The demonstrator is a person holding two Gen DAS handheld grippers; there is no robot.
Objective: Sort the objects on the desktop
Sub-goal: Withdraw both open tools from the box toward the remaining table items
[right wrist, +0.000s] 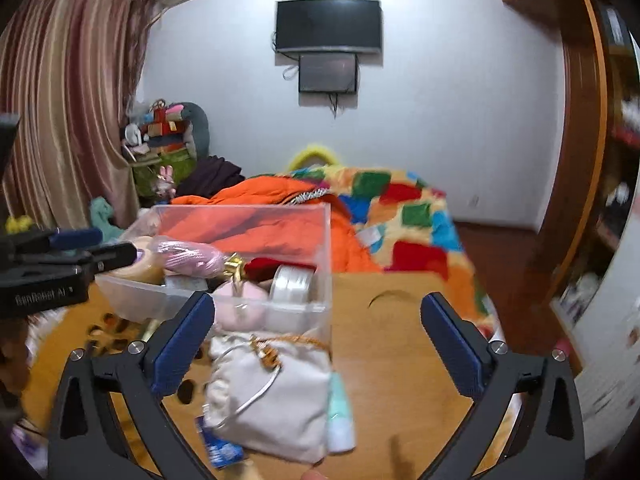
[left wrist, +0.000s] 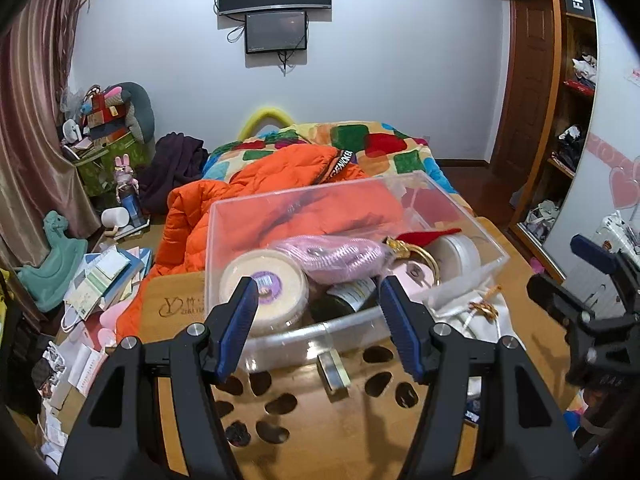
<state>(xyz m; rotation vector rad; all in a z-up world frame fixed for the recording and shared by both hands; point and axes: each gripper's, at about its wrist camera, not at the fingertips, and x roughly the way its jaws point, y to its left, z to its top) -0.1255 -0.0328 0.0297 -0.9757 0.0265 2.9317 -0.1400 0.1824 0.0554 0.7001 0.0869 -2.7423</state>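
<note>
A clear plastic box point(left wrist: 452, 204) stands on the wooden table and holds a round cream tin point(left wrist: 264, 280), a pink knitted pouch point(left wrist: 332, 256), a dark bottle point(left wrist: 352, 296) and a white jar point(left wrist: 460, 252). My left gripper point(left wrist: 319, 286) hangs open just before the box's near wall, with nothing between its pads. In the right wrist view my right gripper point(right wrist: 316, 304) stands wide open over a white drawstring pouch point(right wrist: 276, 392) lying beside the box point(right wrist: 256, 220). The pads do not touch the pouch. A mint tube point(right wrist: 340, 412) and a blue packet point(right wrist: 220, 444) lie against it.
A small gold box point(left wrist: 334, 372) lies on the table point(left wrist: 304, 420) below the left gripper, among dark oval marks. An orange jacket point(left wrist: 280, 176) and a patchwork blanket point(left wrist: 384, 144) cover the bed behind. Papers and toys crowd the floor at left. Bare tabletop point(right wrist: 400, 352) lies right of the pouch.
</note>
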